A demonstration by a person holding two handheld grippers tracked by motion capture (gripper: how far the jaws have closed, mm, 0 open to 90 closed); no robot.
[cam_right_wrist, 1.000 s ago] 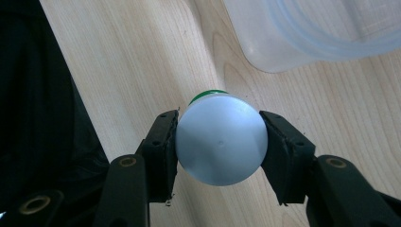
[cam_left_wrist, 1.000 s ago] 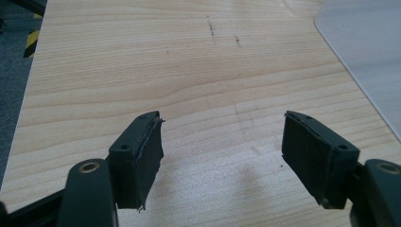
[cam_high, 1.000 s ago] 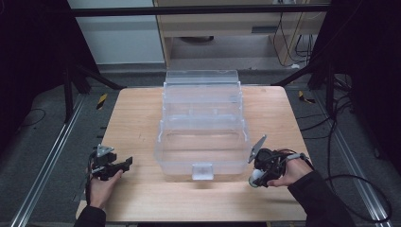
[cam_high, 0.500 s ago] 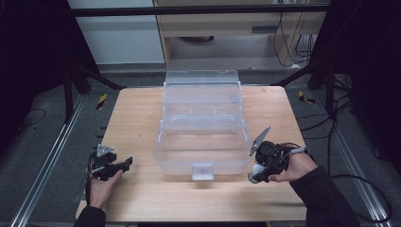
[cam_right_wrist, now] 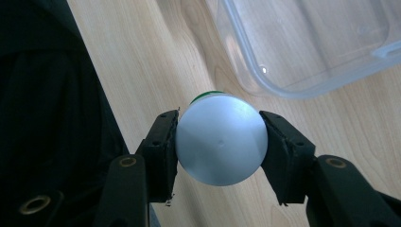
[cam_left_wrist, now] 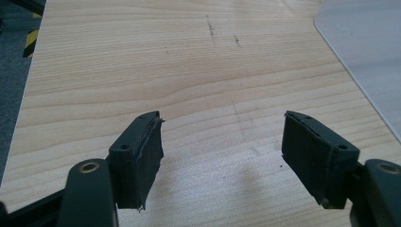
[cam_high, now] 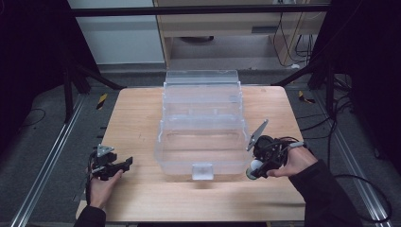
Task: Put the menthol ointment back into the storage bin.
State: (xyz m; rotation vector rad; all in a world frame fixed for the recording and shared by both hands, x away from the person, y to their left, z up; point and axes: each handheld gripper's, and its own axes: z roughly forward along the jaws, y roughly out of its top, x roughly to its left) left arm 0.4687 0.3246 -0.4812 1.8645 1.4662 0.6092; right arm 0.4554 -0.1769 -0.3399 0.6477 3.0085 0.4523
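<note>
Right tongs pinching a small can beside a clear plastic box.

The can (cam_right_wrist: 220,144), silvery round end toward the camera with a green edge behind, sits clamped between the pads of the right tongs (cam_high: 257,165), held above the wooden surface (cam_high: 137,118). The clear box (cam_high: 203,127) lies just to the can's left in the high view, open side up, so the likely move is up and across its near right wall. The left tongs (cam_left_wrist: 222,158) rest well apart, spread and empty.

Pale matt wood-grain tabletop (cam_high: 137,118); clear glossy plastic box (cam_high: 202,127); smooth silvery can (cam_right_wrist: 221,138), satin metal sheen; black matt claw pads (cam_left_wrist: 142,156).
</note>
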